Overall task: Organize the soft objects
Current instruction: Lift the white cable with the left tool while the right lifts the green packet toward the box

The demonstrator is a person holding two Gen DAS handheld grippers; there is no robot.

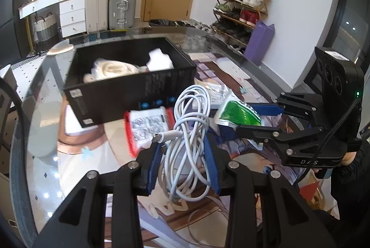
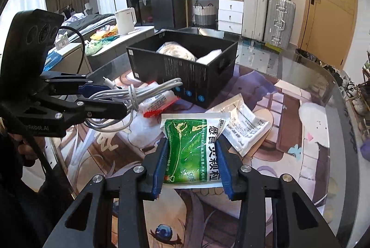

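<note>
Cable bundle (image 1: 189, 139), clamped in your left gripper (image 1: 183, 162) just short of the black box (image 1: 129, 88): lift it clear of the wall before releasing, while your right gripper (image 2: 193, 163) pinches the green sachet (image 2: 192, 150).

Glass table (image 2: 289, 67) carries black box (image 2: 185, 76), red-edged packet (image 2: 159, 102), white sachet (image 2: 245, 125).
</note>
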